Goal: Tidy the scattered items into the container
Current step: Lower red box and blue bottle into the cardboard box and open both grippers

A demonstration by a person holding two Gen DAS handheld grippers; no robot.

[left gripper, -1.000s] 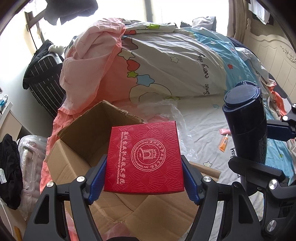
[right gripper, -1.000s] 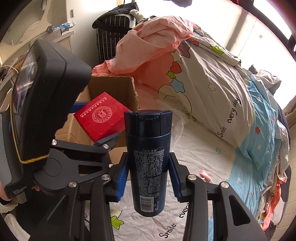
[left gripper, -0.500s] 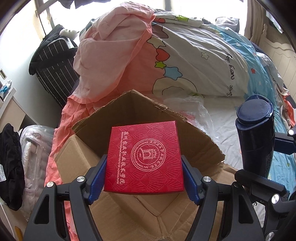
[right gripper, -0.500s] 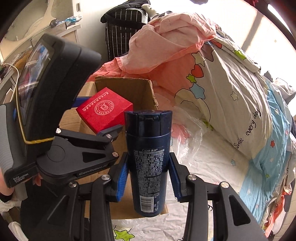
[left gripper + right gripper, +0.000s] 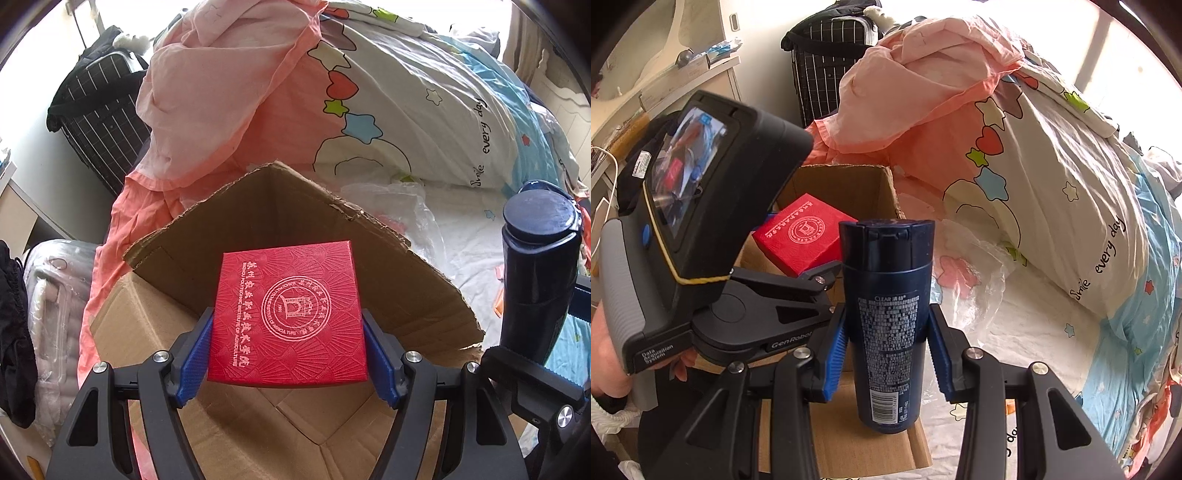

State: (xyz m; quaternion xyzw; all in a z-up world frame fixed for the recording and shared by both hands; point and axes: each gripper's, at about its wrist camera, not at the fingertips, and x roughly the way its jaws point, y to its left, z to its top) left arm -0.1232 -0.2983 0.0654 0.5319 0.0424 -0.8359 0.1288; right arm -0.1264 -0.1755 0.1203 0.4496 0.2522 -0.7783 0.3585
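Bed [image 5: 454, 258] with rumpled quilt [image 5: 1052, 155]; one open carton [image 5: 303, 221] on it. Left gripper [image 5: 287, 354]: fingers clamped on one red box [image 5: 288, 314], held above carton opening. Right gripper [image 5: 886, 354]: fingers clamped on one upright navy bottle [image 5: 886, 314], beside carton.

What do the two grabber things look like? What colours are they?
Both are black frames with silver bolts and bright blue ribbed pads on the fingers. The left gripper shows best from the right wrist view: a chunky black body with a small screen, a grey handle, a blue button, a yellow band, and white "GenRobot" and "Data Acquisition System" lettering. The right gripper has matching blue pads.
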